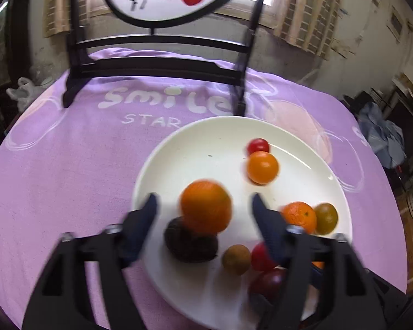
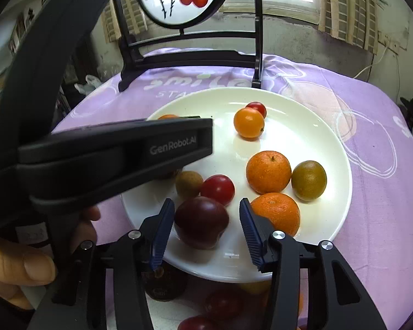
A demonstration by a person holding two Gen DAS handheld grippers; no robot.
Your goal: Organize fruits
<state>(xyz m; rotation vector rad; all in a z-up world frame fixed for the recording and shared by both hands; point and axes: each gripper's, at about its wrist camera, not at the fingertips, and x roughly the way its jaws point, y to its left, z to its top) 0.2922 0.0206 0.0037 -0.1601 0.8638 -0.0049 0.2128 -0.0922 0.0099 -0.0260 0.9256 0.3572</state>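
Left wrist view shows my left gripper [image 1: 203, 206] standing wide over the near-left part of the white plate [image 1: 179, 151]; a blurred orange [image 1: 206, 206] sits between the fingers, but the pads do not press it; I judge it is being let go there, beside a dark rough fruit [image 1: 190, 243]. Right wrist view shows my right gripper [image 2: 206, 221] half open around a dark red plum [image 2: 201, 221] at the near edge of the plate [image 2: 316, 126]; the left pad is close to it and the right pad stands clearly apart, so nothing is held. Most fruits are gathered on the plate: two tangerines [image 2: 268, 172], a green-brown fruit [image 2: 309, 180], a red tomato [image 2: 217, 189], a small tan fruit [image 2: 188, 184]; a few more lie below the near rim, out of the plate, on the purple cloth [image 2: 371, 137]. I think these remain to be collected; round fruits roll easily, so I release low.
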